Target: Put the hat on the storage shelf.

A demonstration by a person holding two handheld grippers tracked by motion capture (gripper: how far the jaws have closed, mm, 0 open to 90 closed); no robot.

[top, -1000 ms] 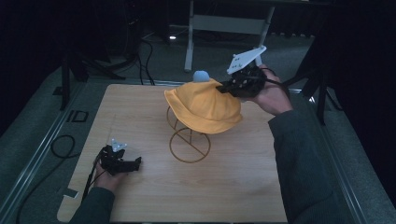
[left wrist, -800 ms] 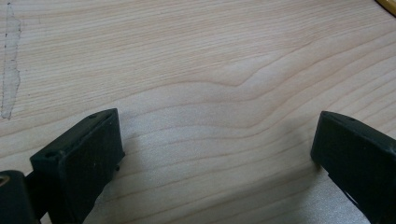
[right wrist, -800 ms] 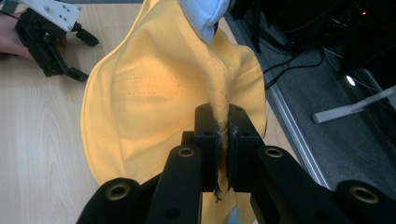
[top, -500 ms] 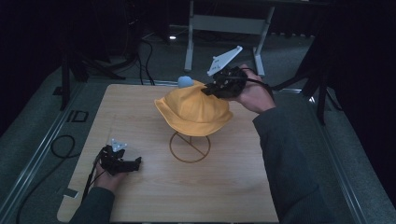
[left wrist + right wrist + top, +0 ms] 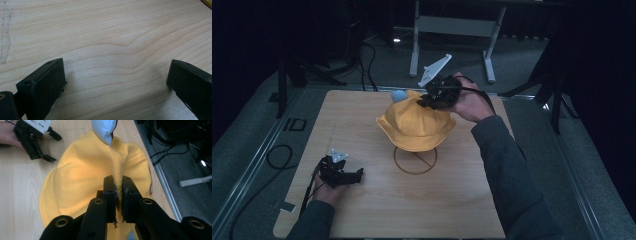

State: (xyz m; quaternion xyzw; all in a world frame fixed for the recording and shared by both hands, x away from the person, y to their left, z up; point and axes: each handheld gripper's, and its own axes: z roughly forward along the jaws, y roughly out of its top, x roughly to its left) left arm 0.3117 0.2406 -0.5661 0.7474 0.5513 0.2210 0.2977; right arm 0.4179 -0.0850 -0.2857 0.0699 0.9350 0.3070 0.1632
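since a second ago the right gripper (image 5: 119, 185), its jaws clamped on a fold of the yellow hat (image 5: 414, 125), has carried it off the wire stand (image 5: 414, 160) towards the table's far edge. the hat hangs from those jaws, so the lift looks done, while the left gripper (image 5: 346, 172) rests with jaws apart, nothing between them.

Yellow hat (image 5: 414, 127) with pale blue patch (image 5: 398, 95); light wood-grain table (image 5: 362, 120); black claws.

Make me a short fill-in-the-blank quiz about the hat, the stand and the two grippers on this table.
1. The right gripper has its jaws clamped on a fold of the ____ hat.
2. The hat hangs above a round ____ stand.
3. The left gripper rests on the wooden table with its jaws ____.
4. A small ____ pad sticks out of the hat's top.

Missing words: yellow; wire; open; blue
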